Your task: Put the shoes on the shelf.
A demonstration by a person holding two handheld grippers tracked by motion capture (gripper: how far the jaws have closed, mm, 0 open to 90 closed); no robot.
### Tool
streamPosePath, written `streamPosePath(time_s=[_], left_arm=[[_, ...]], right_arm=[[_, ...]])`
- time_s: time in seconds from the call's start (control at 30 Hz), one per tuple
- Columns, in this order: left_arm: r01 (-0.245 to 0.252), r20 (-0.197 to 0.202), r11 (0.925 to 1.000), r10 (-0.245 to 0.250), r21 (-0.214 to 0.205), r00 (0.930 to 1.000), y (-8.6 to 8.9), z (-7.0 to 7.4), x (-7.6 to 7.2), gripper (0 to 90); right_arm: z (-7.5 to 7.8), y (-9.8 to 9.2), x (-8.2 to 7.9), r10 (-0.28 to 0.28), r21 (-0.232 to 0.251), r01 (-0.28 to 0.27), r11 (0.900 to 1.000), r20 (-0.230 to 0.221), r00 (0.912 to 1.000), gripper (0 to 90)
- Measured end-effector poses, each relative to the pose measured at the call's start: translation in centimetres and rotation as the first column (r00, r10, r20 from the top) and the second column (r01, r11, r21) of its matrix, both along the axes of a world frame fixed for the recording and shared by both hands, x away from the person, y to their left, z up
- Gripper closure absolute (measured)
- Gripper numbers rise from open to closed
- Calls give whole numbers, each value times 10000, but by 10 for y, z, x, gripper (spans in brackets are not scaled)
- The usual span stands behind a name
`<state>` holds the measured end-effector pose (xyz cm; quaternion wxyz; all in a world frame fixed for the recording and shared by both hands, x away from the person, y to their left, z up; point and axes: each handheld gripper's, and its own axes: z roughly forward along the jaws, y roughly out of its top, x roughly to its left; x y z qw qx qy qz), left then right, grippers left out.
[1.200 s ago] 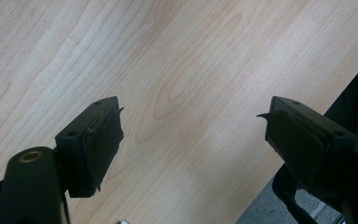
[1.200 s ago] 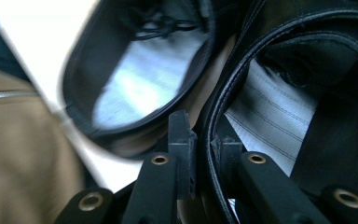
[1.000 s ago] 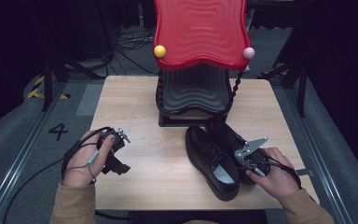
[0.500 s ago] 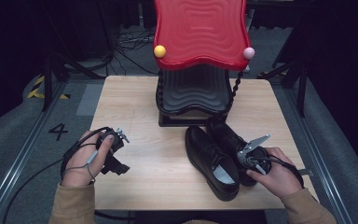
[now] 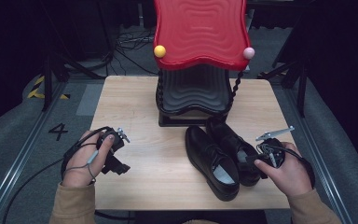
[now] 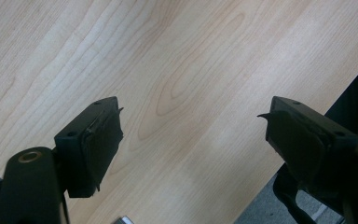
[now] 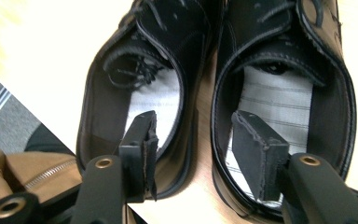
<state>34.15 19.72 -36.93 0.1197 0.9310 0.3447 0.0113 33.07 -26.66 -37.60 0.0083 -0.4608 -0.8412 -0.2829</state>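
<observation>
Wooden table [image 5: 135,102], light grain, set on a grey floor with dark surroundings.

Red wavy-topped stand [image 5: 200,32] at the far centre of the table, black ribbed base beneath it, a yellow ball [image 5: 159,51] at its left corner and a pink ball [image 5: 248,52] at its right.

Pair of black lace-up shoes just near of the stand, right of centre, side by side and touching, toes toward the stand, heels toward the person. Left shoe [image 5: 212,161] sits a little nearer than the right shoe [image 5: 235,149]; striped pale insoles show in both.

Left gripper [image 5: 114,161] held in the left hand [image 5: 85,158] over bare table at the near left, well apart from the shoes; in the left gripper view its jaws are spread wide with nothing between them.

Right gripper [image 7: 193,156] held in the right hand [image 5: 286,170] at the heels of the shoes. Jaws apart, one over each shoe's heel opening, the two adjoining shoe walls between them. Whether the pads touch leather: cannot tell.
</observation>
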Motion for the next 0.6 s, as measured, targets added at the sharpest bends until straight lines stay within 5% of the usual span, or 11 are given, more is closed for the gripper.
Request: streamPosePath(time_s=[0.23,0.6], left_arm=[[-41,-26,10000,41,27,10000,1,0,-1,186],[-195,-57,9998,195,8,9998,4,-2,-4,186]], right_arm=[[-4,15,10,-371,-76,369,9993,-249,9990,441],[-38,41,28,-217,-978,163,9951,-541,9983,408]])
